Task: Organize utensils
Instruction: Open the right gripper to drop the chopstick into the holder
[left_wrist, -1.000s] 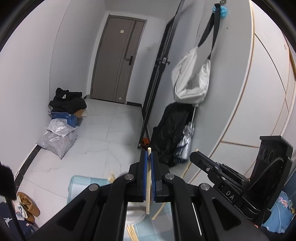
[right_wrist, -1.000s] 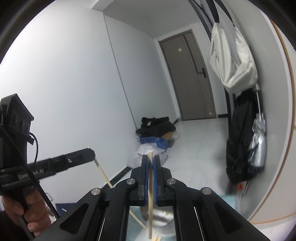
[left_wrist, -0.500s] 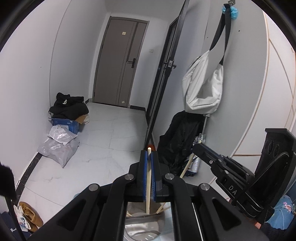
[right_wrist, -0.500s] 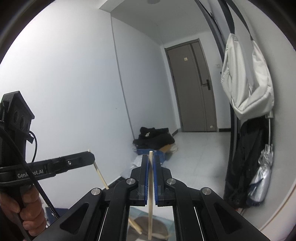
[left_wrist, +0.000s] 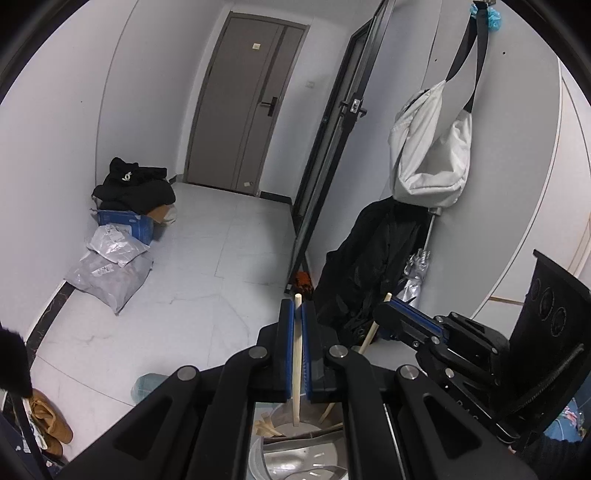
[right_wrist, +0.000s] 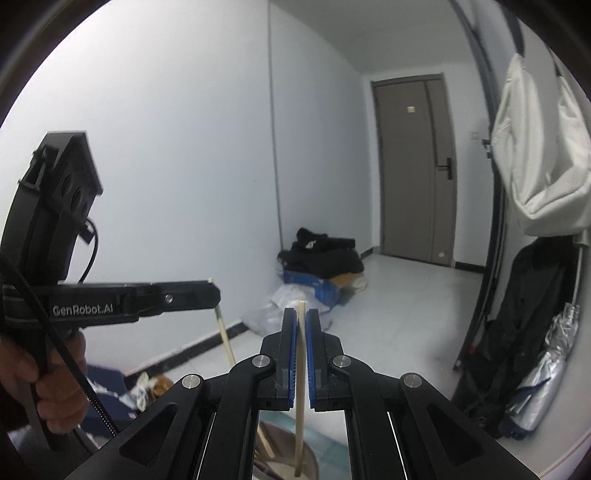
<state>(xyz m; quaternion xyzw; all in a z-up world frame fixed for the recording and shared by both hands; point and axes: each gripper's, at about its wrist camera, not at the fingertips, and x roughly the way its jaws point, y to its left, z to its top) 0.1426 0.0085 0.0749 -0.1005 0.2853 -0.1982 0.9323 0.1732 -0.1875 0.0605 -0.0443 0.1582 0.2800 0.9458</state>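
Note:
My left gripper (left_wrist: 297, 314) is shut on a pale wooden chopstick (left_wrist: 296, 369) held upright; its lower end hangs over a steel holder (left_wrist: 295, 454) below the fingers. My right gripper (right_wrist: 302, 317) is shut on a second wooden chopstick (right_wrist: 300, 398), also upright, with its lower end in the holder (right_wrist: 280, 458). The right gripper shows in the left wrist view (left_wrist: 395, 314), close to the right, its chopstick (left_wrist: 369, 339) slanting down. The left gripper shows in the right wrist view (right_wrist: 216, 291) at the left, its chopstick (right_wrist: 225, 339) hanging below it.
A tiled hallway lies ahead with a brown door (left_wrist: 243, 110). Black clothes on a blue box (left_wrist: 129, 206) and plastic bags (left_wrist: 107, 266) sit by the left wall. A white bag (left_wrist: 432, 158), black garments and a folded umbrella (left_wrist: 413, 280) hang at the right.
Both grippers have tilted up and moved over the steel holder, the chopsticks still gripped. The lower ends of both chopsticks have come down to the holder's mouth.

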